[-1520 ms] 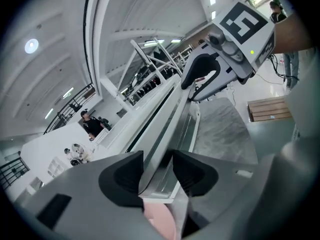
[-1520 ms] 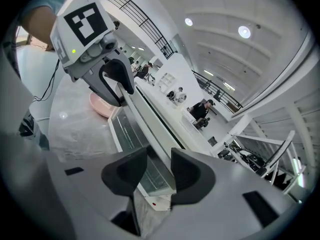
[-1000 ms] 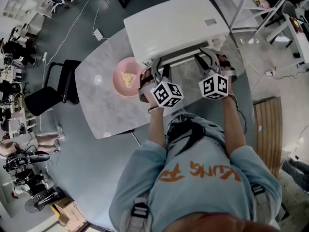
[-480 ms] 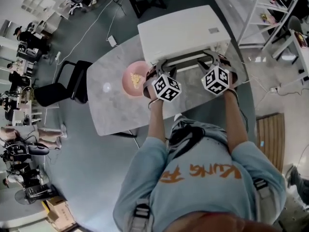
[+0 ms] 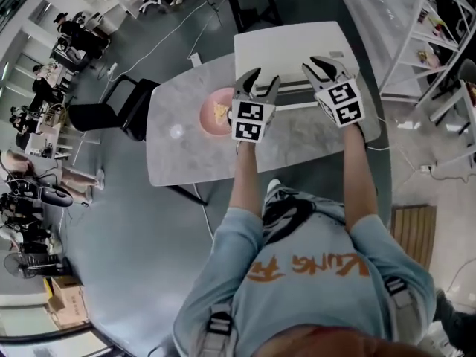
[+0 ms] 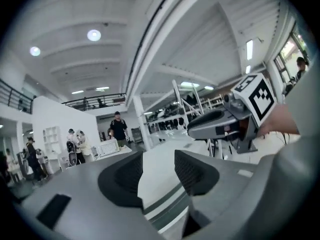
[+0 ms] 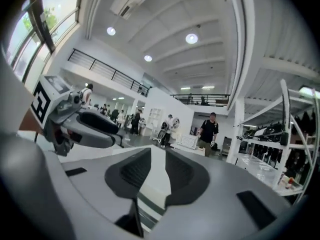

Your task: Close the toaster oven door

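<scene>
The white toaster oven (image 5: 290,47) stands at the far side of the marble table (image 5: 178,155). From above I see only its top and a dark stripe along its front edge; the door face is hidden. My left gripper (image 5: 262,80) is raised at the oven's front left, open and empty. My right gripper (image 5: 323,65) is raised at the front right, its jaws closing with nothing between them. In the left gripper view the left gripper (image 6: 157,169) frames the white oven top (image 6: 162,151). The right gripper (image 7: 157,166) shows a narrower gap over the same oven top (image 7: 155,181).
A pink plate (image 5: 212,117) with a piece of food lies on the table just left of the oven. A black chair (image 5: 111,110) stands left of the table, a white shelf rack (image 5: 431,28) at the right. Several people stand far off in the hall.
Both grippers have risen from low at the oven's front and now tilt upward over its front edge. The head camera has shifted, so the table sits higher in view.
</scene>
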A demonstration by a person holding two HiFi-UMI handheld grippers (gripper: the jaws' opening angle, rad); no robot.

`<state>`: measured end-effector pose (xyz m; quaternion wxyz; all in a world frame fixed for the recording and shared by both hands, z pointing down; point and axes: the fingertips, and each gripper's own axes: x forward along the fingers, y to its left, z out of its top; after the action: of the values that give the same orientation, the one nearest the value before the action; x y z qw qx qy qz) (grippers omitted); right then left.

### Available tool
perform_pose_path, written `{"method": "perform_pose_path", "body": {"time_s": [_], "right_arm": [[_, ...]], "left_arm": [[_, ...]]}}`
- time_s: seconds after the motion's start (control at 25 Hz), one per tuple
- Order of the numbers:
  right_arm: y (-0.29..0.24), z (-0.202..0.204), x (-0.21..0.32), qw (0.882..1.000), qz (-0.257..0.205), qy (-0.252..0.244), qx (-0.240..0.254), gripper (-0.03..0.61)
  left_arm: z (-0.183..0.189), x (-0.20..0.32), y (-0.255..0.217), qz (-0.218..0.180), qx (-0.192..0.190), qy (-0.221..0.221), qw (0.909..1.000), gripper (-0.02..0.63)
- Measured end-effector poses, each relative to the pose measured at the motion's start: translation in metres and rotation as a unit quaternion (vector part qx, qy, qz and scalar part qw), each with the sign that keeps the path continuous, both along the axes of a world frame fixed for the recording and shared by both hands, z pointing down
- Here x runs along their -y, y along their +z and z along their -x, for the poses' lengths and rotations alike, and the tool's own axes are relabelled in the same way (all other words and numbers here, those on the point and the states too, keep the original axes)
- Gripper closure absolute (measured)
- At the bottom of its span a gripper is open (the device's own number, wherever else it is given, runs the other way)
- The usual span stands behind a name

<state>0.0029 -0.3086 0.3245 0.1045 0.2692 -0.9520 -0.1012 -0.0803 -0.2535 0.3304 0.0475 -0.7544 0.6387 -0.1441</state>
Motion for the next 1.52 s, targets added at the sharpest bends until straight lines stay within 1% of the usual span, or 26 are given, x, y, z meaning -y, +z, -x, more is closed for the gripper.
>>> {"method": "perform_pose_path", "body": {"time_s": [0.08,0.16,0.24,0.32,0.36,0.44,0.52,0.6,0.72,0.84,0.92,1.16,1.52], "right_arm": [[-0.024,-0.001,0.001,0.999,0.008,0.016,0.049,0.542],[-0.040,-0.009,0.004,0.994,0.021,0.039,0.096,0.581],[-0.047,-0.020,0.004,0.989,0.037,0.052,0.135,0.581],[-0.048,-0.030,-0.001,0.985,0.048,0.047,0.161,0.581],[-0.047,-0.035,-0.005,0.984,0.050,0.043,0.167,0.581],[-0.044,-0.045,-0.009,0.984,0.048,0.040,0.169,0.581],[-0.037,-0.053,-0.009,0.984,0.050,0.044,0.168,0.583],[-0.027,-0.057,-0.014,0.984,0.059,0.038,0.164,0.583],[-0.019,-0.055,-0.023,0.988,0.067,0.014,0.140,0.581],[-0.019,-0.055,-0.025,0.989,0.062,0.011,0.132,0.581],[-0.021,-0.057,-0.025,0.989,0.058,0.020,0.135,0.581],[-0.023,-0.060,-0.017,0.988,0.047,0.061,0.136,0.581],[-0.025,-0.067,-0.017,0.986,0.038,0.081,0.138,0.580]], "left_arm": [[0.010,-0.007,-0.024,-0.038,-0.047,-0.025,0.9978,0.432],[0.018,-0.012,-0.040,-0.068,-0.089,-0.054,0.9922,0.478],[0.027,-0.015,-0.042,-0.076,-0.121,-0.092,0.9854,0.527],[0.038,-0.022,-0.037,-0.075,-0.147,-0.131,0.9776,0.596],[0.042,-0.027,-0.036,-0.082,-0.158,-0.142,0.9737,0.611],[0.045,-0.037,-0.041,-0.106,-0.175,-0.147,0.9678,0.612],[0.041,-0.041,-0.044,-0.117,-0.179,-0.140,0.9667,0.612],[0.033,-0.043,-0.041,-0.113,-0.177,-0.129,0.9691,0.612],[0.025,-0.043,-0.034,-0.104,-0.172,-0.116,0.9727,0.612],[0.028,-0.046,-0.031,-0.109,-0.189,-0.117,0.9689,0.612],[0.033,-0.049,-0.031,-0.110,-0.188,-0.122,0.9684,0.612],[0.034,-0.049,-0.019,-0.093,-0.178,-0.116,0.9728,0.612],[0.029,-0.050,-0.010,-0.080,-0.172,-0.103,0.9763,0.612]]}}
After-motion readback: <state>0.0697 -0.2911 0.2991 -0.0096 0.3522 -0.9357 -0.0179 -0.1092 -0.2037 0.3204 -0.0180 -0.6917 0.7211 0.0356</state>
